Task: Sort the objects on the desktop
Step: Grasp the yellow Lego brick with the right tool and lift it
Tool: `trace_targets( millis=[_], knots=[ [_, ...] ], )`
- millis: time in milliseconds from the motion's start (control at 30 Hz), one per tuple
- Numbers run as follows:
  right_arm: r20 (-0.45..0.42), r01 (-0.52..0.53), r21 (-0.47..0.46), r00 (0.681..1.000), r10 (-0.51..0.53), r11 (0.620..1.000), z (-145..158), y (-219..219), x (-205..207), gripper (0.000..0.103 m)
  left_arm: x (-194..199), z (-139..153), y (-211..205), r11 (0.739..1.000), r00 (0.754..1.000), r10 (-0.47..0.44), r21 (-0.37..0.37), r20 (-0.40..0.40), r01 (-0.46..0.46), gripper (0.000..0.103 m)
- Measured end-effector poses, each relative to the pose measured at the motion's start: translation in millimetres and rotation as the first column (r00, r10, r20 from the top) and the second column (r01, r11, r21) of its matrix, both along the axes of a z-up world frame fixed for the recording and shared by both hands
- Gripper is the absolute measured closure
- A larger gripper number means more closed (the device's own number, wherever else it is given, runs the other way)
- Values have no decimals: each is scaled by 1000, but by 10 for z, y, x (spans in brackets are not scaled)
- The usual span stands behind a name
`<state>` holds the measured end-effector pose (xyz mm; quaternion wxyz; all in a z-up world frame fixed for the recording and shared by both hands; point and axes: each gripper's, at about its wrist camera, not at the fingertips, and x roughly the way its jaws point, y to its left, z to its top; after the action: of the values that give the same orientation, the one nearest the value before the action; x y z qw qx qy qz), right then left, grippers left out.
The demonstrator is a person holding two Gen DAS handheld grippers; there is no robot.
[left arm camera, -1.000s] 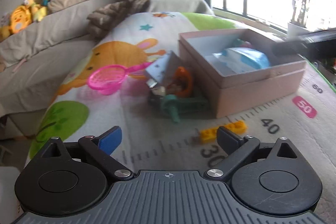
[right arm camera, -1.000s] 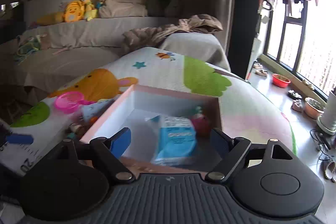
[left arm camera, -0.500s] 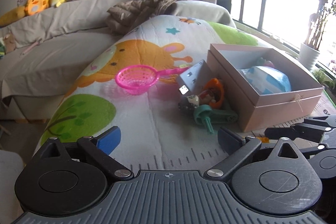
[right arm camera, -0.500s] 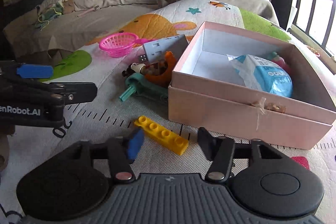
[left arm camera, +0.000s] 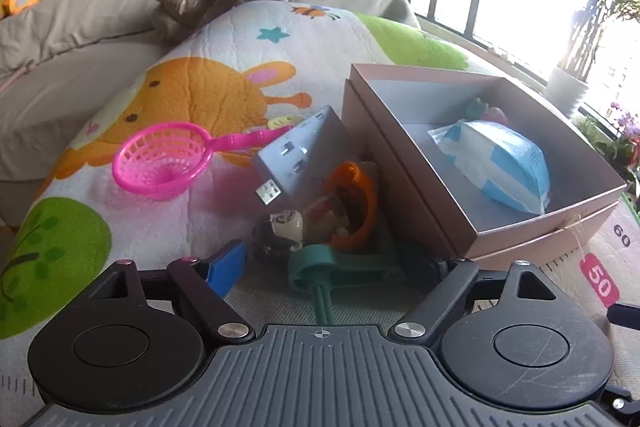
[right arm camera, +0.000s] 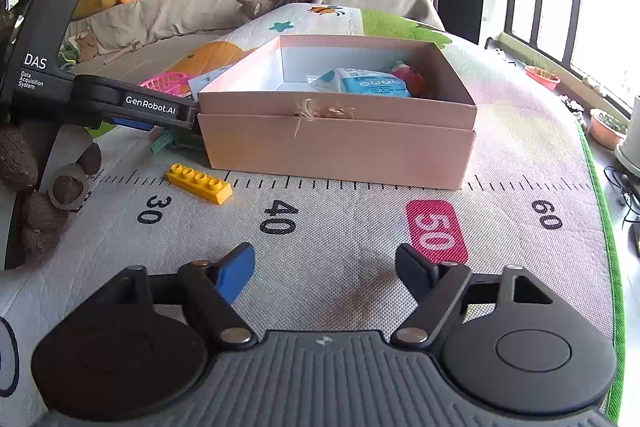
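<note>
Left gripper (left arm camera: 332, 265), fingers spread, straddles green clip (left arm camera: 340, 263) at lower centre; next: pinch, lift into pink box (left arm camera: 452, 227). Right gripper (right arm camera: 326, 267) spread, idle.

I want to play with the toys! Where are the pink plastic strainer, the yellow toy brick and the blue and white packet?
Pink plastic strainer (left arm camera: 162, 163): left wrist view, on its mesh bowl.
Yellow toy brick (right arm camera: 199, 183): right wrist view, on its studded top.
Blue and white packet (left arm camera: 496, 163): left wrist view, on its upper face.

Black ribbed left gripper (left arm camera: 334, 267) body, silver screws, one blue and one black fingers (left arm camera: 224, 265)
</note>
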<state>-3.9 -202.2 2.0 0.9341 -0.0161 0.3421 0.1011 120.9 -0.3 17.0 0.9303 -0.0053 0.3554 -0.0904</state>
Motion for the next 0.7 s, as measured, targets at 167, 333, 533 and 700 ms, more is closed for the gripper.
trace_targets(
  millis=[167, 333, 533, 700],
  knots=[
    [-19, -17, -11, 1000, 17, 1000, -21, 42, 58, 12, -112, 33, 32, 1000, 999, -26, 10, 22, 25, 41],
    [-25, -28, -20, 999, 27, 999, -21, 64, 57, 10, -277, -53, 150, 998, 998, -45, 38, -45, 47, 57],
    [0, -156, -61, 988, 156, 986, 92, 312, 82, 10, -667, -44, 426, 984, 1000, 21, 174, 10, -23, 44],
    [7, -299, -92, 954, 301, 950, 148, 739, 300, 10, -735, 19, 737, 983, 991, 132, 129, -5, -130, 32]
  ],
)
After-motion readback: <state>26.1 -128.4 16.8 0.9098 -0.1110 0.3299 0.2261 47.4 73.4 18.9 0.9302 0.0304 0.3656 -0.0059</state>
